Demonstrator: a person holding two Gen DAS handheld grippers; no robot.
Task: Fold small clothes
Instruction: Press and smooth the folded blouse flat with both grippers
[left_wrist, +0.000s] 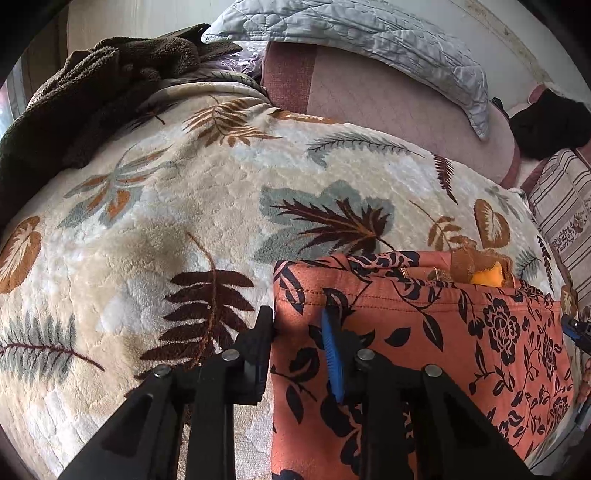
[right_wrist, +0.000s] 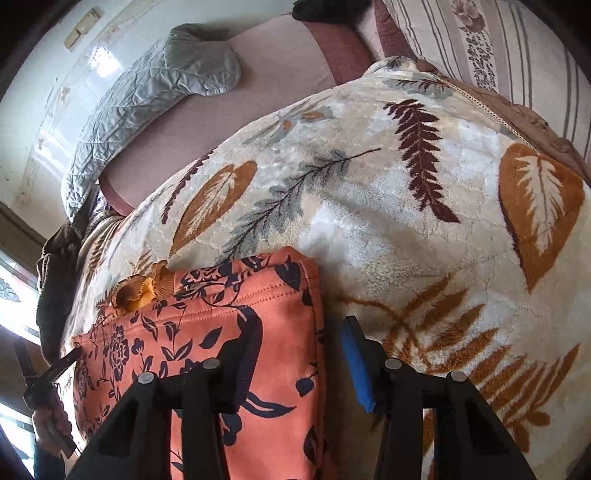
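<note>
An orange garment with a dark floral print lies folded on a cream leaf-patterned blanket. At its far edge a yellow-brown ruffled piece peeks out. My left gripper is shut on the garment's left edge, with the cloth bunched between the black finger and the blue pad. In the right wrist view the garment has its right edge between the fingers of my right gripper. The black finger rests on the cloth and a small gap separates the blue pad from the edge. The ruffled piece also shows there.
A brown fleece lies at the back left and a grey quilted cover along the wall. A black item and striped bedding sit at the right. A pink sheet lies beyond the blanket. A hand holds the other gripper.
</note>
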